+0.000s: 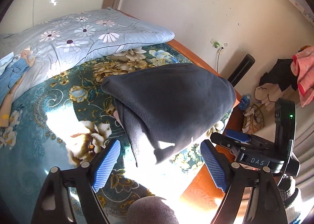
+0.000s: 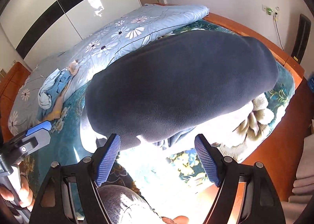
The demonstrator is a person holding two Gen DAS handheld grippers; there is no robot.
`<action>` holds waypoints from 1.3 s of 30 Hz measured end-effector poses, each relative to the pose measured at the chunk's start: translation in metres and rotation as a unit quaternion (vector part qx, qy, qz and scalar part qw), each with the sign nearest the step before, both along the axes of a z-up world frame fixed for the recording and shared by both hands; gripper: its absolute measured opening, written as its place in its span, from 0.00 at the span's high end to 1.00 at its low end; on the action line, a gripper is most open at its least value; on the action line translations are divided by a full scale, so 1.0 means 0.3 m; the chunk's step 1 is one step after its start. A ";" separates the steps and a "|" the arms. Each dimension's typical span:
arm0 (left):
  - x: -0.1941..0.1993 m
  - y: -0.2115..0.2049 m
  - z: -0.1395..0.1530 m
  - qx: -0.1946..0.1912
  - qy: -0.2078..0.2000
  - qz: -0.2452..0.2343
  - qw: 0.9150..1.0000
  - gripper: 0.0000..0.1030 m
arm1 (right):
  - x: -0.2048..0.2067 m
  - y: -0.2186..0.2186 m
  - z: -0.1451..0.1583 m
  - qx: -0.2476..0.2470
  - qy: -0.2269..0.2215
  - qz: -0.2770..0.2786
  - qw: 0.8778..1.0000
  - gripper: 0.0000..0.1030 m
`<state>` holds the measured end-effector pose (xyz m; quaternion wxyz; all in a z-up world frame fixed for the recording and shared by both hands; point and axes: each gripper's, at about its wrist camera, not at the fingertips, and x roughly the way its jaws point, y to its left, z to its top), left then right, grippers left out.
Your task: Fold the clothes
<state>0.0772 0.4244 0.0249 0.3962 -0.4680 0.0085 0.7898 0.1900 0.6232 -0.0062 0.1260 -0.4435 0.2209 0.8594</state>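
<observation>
Fleece garment [image 1: 172, 106], dark navy, lies folded on the teal floral bedspread [image 1: 49, 110] near the foot corner of the bed, by the wooden frame [image 1: 196, 53]. Sun glare washes out its near edge in both views, so the hem & whatever layers sit under it can't be made out (a pale strip shows at its left side in the right wrist view, unclear what it is). Left gripper [image 1: 160, 165] has jaws spread wide, nothing between them, blue pads [image 1: 107, 165] hovering just short of the garment. Right gripper [image 2: 157, 160] likewise wide apart & empty, its pads flanking the garment's near edge w/o touching as far as I can tell. Light-blue daisy quilt [image 1: 88, 35] is bunched along the far side of the bed, w/ a crumpled blue cloth [image 2: 57, 84] beside it. Clothes pile [image 1: 284, 78] at right is cut off by the lens edge.
</observation>
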 end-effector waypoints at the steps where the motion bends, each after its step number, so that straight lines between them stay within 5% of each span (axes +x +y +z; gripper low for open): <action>1: 0.009 -0.011 0.000 0.003 0.002 0.003 1.000 0.07 | 0.009 -0.011 -0.005 0.001 -0.002 -0.004 1.000 0.23; 2: 0.016 -0.025 -0.001 0.008 0.004 0.007 1.000 0.00 | 0.021 -0.021 -0.010 0.002 -0.004 -0.009 1.000 0.23; 7: 0.040 -0.078 -0.012 0.012 0.010 0.016 1.000 0.00 | 0.082 -0.066 -0.034 0.007 -0.013 -0.035 0.999 0.19; 9: 0.053 -0.097 -0.018 0.008 0.015 0.017 1.000 0.00 | 0.107 -0.084 -0.044 0.009 -0.017 -0.045 0.999 0.01; 15: 0.084 -0.144 -0.039 -0.002 0.016 0.024 1.000 0.00 | 0.150 -0.093 -0.042 0.016 -0.016 -0.070 0.997 0.00; 29: 0.129 -0.185 -0.073 -0.028 0.022 0.055 0.998 0.00 | 0.215 -0.201 0.030 0.159 -0.015 -0.095 0.983 0.00; 35: 0.122 -0.189 -0.122 -0.089 0.040 0.093 0.991 0.00 | 0.227 -0.240 -0.005 0.158 -0.022 -0.089 0.983 0.00; 39: 0.137 -0.197 -0.143 -0.095 0.035 0.087 0.991 0.00 | 0.235 -0.254 -0.026 0.154 -0.027 -0.088 0.984 0.00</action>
